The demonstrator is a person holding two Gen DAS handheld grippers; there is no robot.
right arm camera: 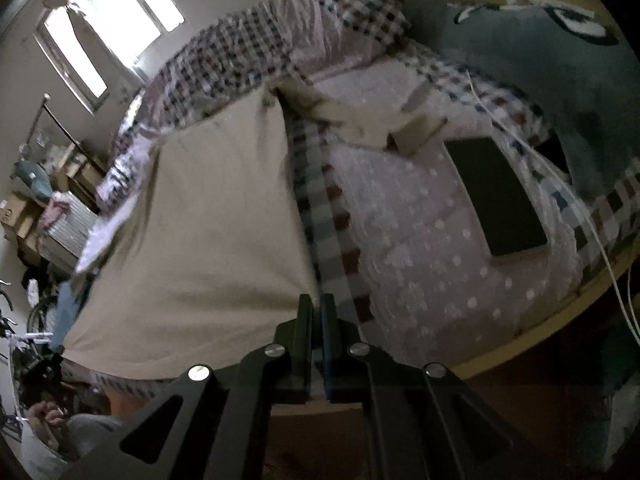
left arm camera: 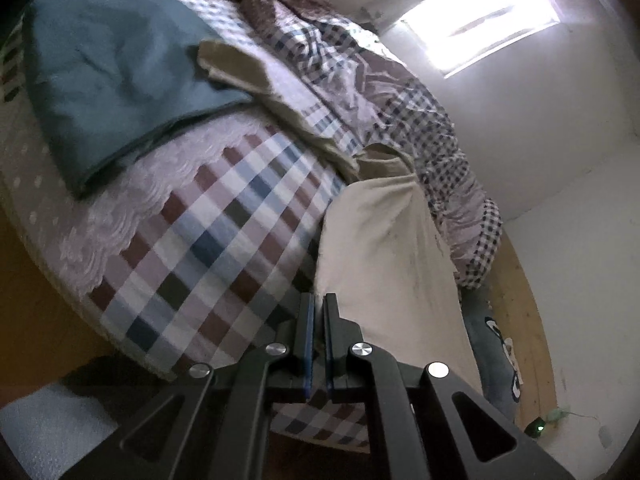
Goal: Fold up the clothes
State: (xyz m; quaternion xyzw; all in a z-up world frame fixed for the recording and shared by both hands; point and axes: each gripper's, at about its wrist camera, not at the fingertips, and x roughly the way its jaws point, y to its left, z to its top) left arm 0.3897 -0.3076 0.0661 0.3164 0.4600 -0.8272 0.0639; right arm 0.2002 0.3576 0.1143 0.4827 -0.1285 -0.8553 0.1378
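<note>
A cream garment (left arm camera: 384, 240) lies stretched over the checked bedsheet (left arm camera: 208, 256). My left gripper (left arm camera: 319, 300) is shut on its near corner, the fingers close together with cloth pinched between them. In the right wrist view the same cream garment (right arm camera: 216, 216) spreads wide across the bed, and my right gripper (right arm camera: 317, 300) is shut on its near edge at the right corner. A folded blue-grey garment (left arm camera: 120, 68) rests on the bed at the upper left of the left view.
A crumpled checked quilt (left arm camera: 400, 92) lies along the far side. A dark tablet-like slab (right arm camera: 496, 196), a small beige box (right arm camera: 416, 130) and a white cable (right arm camera: 560, 184) sit on the dotted pink cover (right arm camera: 432, 248). A teal pillow (right arm camera: 540, 52) lies beyond. Wooden bed edge (right arm camera: 560, 320) runs at right.
</note>
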